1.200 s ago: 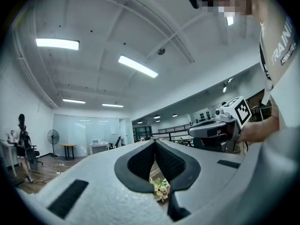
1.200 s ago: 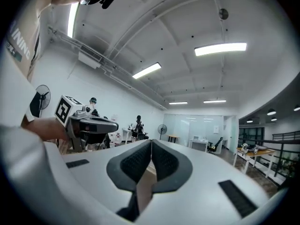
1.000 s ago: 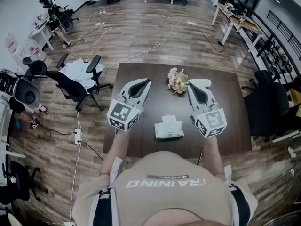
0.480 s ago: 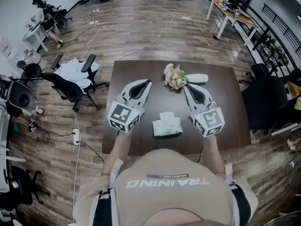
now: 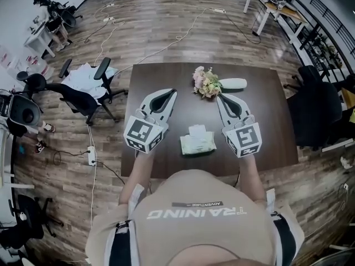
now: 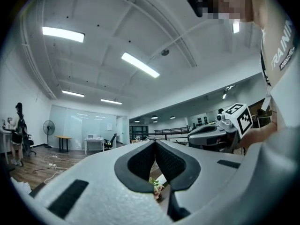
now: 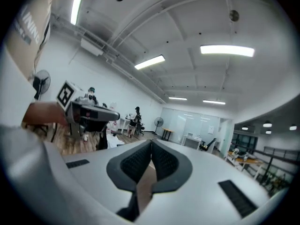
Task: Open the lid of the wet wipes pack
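The wet wipes pack (image 5: 198, 142) lies flat near the front edge of the dark table (image 5: 272, 121), its white lid patch facing up. My left gripper (image 5: 166, 95) is held above the table to the left of the pack, jaws shut with nothing between them. My right gripper (image 5: 224, 98) hovers to the right of the pack, also shut and empty. In the left gripper view the shut left gripper (image 6: 155, 143) points level, with the right gripper (image 6: 211, 135) beside it. The right gripper view shows the shut right gripper (image 7: 151, 144) and the left gripper (image 7: 91, 114). Neither gripper view shows the pack.
A small bunch of flowers (image 5: 206, 83) and a white oblong object (image 5: 233, 83) lie at the table's far side. Office chairs (image 5: 83, 96) stand left of the table, a dark chair (image 5: 316, 112) to the right. Cables run over the wooden floor.
The head view has shifted slightly, so the table sits a little higher in the frame. Both grippers stay shut on either side of the pack.
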A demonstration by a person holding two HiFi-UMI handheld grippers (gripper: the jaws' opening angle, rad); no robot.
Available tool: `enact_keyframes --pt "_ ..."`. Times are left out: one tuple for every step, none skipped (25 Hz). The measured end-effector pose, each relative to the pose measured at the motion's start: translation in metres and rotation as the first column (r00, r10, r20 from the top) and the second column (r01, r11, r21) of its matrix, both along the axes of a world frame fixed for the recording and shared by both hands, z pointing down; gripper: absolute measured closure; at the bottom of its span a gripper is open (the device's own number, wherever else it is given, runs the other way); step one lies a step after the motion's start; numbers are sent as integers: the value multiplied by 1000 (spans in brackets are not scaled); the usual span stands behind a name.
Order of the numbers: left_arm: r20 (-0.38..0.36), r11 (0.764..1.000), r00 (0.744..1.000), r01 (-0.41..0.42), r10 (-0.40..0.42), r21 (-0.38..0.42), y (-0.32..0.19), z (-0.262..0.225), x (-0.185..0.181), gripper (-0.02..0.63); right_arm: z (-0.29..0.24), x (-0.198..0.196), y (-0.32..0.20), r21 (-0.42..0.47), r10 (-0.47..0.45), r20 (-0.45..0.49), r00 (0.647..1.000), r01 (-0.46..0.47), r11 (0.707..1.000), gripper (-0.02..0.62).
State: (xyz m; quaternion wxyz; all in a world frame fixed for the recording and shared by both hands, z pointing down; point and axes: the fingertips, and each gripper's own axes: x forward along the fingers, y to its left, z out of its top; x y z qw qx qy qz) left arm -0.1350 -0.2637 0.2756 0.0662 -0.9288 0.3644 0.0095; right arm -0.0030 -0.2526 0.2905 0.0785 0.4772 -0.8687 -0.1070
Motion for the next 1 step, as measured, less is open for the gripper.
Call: enact_keyframes --pt "0 1000 1000 -3 3 2 -2 -1 2 597 2 0 -3 9 14 -35 999 -13 1000 581"
